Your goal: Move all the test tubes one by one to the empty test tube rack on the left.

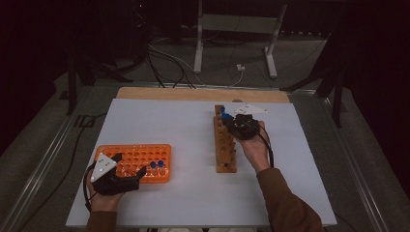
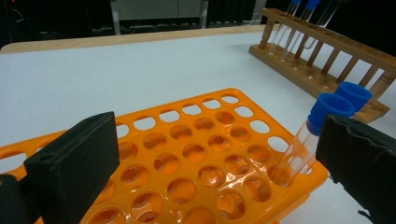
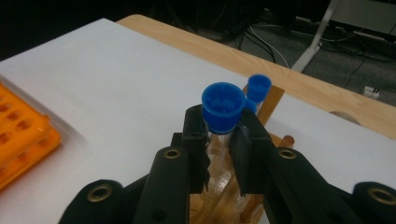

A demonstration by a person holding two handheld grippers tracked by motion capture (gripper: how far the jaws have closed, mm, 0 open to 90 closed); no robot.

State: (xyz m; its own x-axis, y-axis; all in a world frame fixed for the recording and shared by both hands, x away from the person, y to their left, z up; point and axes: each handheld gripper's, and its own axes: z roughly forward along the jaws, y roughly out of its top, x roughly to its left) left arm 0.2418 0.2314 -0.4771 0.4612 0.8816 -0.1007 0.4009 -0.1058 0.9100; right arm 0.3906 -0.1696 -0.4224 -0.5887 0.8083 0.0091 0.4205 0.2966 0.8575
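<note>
The right gripper (image 3: 223, 140) has its black jaws clamped on a clear, round test tube (image 3: 219, 135) with a blue plastic cap, held upright above the wooden rack (image 1: 224, 145). The left gripper (image 2: 210, 158) rests with jaws spread wide over the orange plastic rack (image 2: 187, 158) of round holes, gripping nothing.

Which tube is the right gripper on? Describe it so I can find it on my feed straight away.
Start at the wooden rack standing on the right half of the white table. At its far end stand blue-capped tubes, and the right gripper is shut on one tube just below its cap. Unlike the capped tube behind it, this one sits between black jaws.
</note>
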